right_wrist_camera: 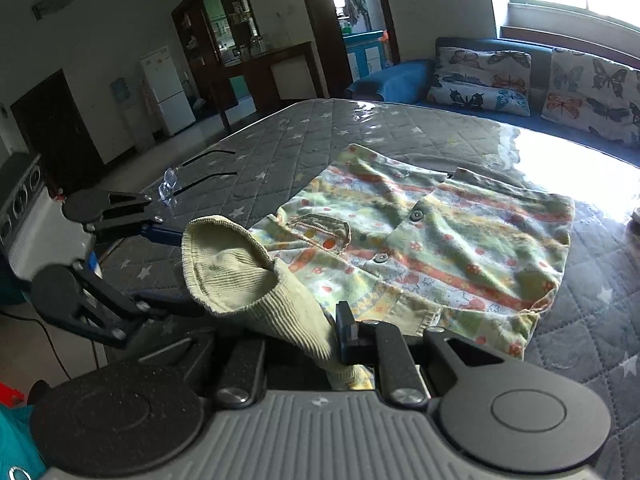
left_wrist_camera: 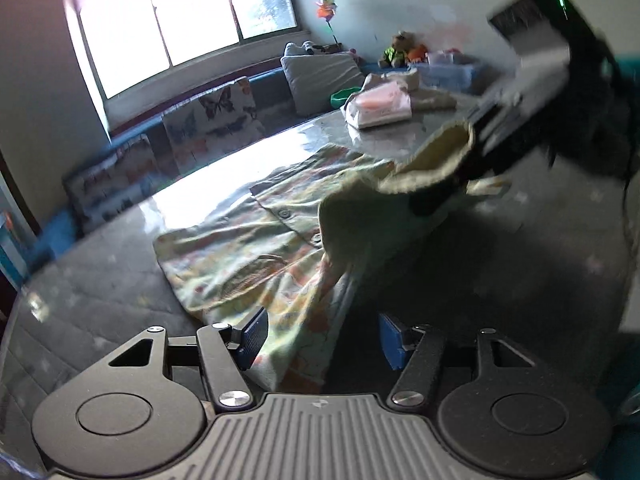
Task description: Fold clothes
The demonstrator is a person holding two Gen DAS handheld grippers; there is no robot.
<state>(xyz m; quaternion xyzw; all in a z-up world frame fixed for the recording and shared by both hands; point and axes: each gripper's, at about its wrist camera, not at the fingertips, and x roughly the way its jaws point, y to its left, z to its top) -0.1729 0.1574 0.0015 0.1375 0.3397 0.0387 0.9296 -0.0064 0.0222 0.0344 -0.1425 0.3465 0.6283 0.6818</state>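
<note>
Gripping the ribbed cuff (right_wrist_camera: pixel 256 300) of a small patterned jacket (right_wrist_camera: pixel 432 248) in the right gripper (right_wrist_camera: pixel 336 344), pads clamped on the cloth and the sleeve bunching up over the fingers. Lifting that sleeve clear of the bed, its hollow opening gaping toward the camera. Hanging just beside it with the left gripper (left_wrist_camera: pixel 320 340), jaws standing apart, the blue pads (left_wrist_camera: pixel 252 336) straddling the lower edge of the cloth but not pressing it (nothing pinched there, as far as can be seen). Lying flat further out: the jacket's body, buttoned front up, pocket and two buttons showing, spread on the grey quilted mattress (right_wrist_camera: pixel 320 128) with its star pattern. Resting off to the side, a pair of glasses (right_wrist_camera: pixel 180 184), well apart from the garment. Sitting beyond, near the far edge in the left view, a folded pile (left_wrist_camera: pixel 380 108) (probably finished pieces). Lining the window wall, butterfly cushions (right_wrist_camera: pixel 484 76) on a blue sofa.

Judging the step: folding the sleeve inward across the front. Calling next for carrying the cuff over the chest, laying it flat without dragging the body askew, then closing the left pads on the hem for the following fold.
</note>
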